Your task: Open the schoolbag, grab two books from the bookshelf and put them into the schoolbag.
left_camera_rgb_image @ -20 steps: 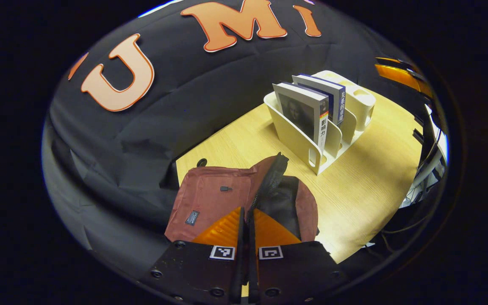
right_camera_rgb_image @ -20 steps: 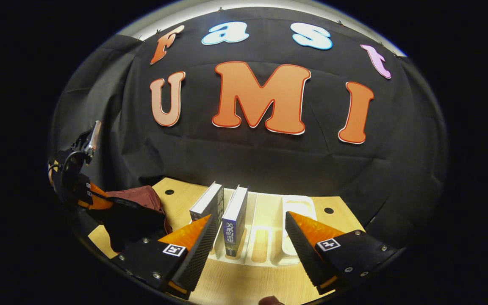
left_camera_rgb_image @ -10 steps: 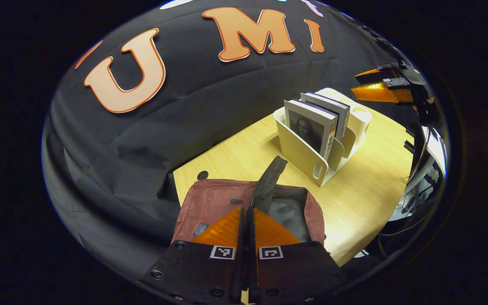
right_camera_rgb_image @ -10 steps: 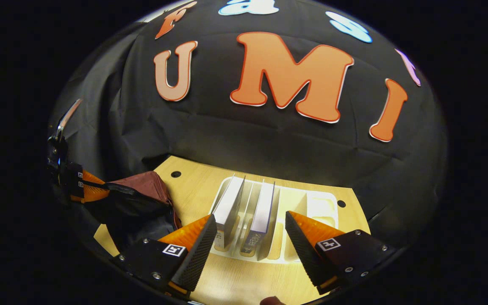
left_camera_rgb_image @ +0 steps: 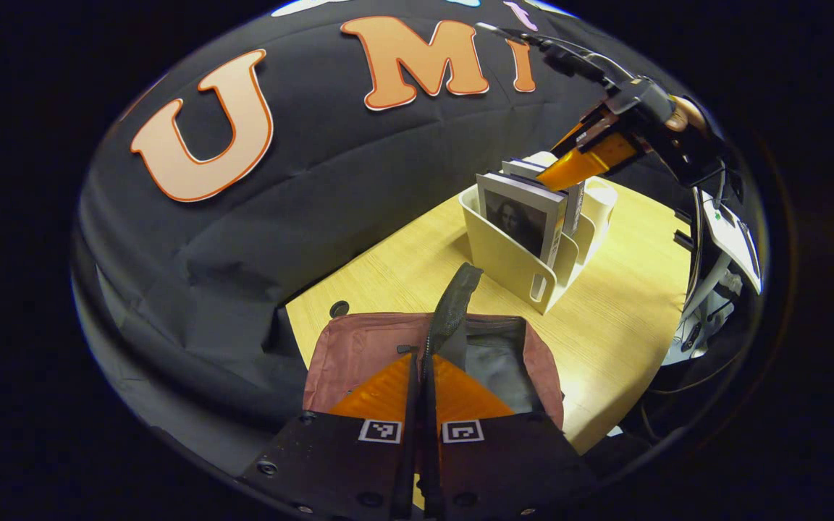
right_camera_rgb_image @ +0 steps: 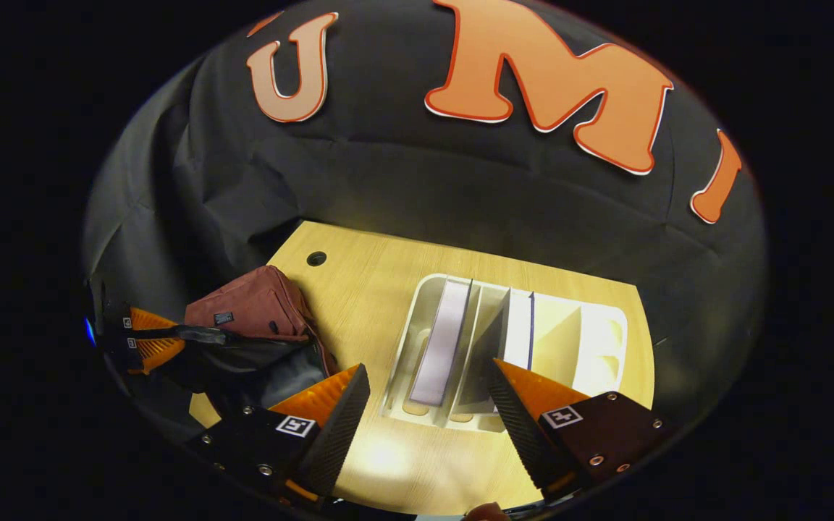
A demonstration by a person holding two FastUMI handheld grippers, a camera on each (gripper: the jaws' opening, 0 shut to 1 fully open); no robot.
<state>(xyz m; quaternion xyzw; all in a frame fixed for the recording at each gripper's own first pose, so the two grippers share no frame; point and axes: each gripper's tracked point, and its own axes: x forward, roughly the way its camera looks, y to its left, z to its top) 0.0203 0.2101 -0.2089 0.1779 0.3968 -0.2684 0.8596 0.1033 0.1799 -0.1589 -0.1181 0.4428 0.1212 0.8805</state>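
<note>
Schoolbag [left_camera_rgb_image: 359, 347] lies open on the wooden table [left_camera_rgb_image: 627, 318]; left gripper [left_camera_rgb_image: 423, 376] is clamped on what we take for its zipper flap [left_camera_rgb_image: 453, 304]. Right gripper [right_camera_rgb_image: 424, 401], jaws wide and empty, hovers over two books [right_camera_rgb_image: 446, 340] upright in the white bookshelf [right_camera_rgb_image: 598, 347].

This is a recording booth set up like a study corner. A black cloth wall [right_camera_rgb_image: 402, 188] fills the upper part of both views and closes off a pale wood-grain tabletop [right_camera_rgb_image: 373, 289] with round cable holes [right_camera_rgb_image: 316, 258]. At the right edge of the left gripper view, cables and pale equipment [left_camera_rgb_image: 714, 289] stand beyond the tabletop's edge, as in a lab.
</note>
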